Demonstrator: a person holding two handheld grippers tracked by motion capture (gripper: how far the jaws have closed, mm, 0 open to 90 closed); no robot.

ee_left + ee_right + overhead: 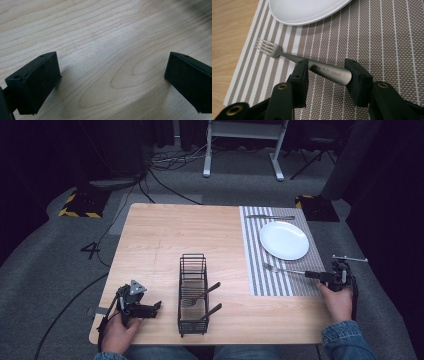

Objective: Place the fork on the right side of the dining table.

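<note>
A silver fork (287,56) lies low over the striped placemat (387,37), tines pointing away from me. My right gripper (327,70) is shut on the fork's handle, which runs slantwise from one pad to the other. In the high view the fork (282,269) sits just in front of the white plate (284,240), with the right gripper (312,274) at the placemat's near right edge. My left gripper (157,306) rests low at the table's near left, open, with bare wood between its jaws (112,72).
A black wire rack (192,265) stands at the table's near middle and holds two dark-handled utensils (212,288). A knife (270,216) lies on the placemat beyond the plate. Cables run across the floor past the table's left side.
</note>
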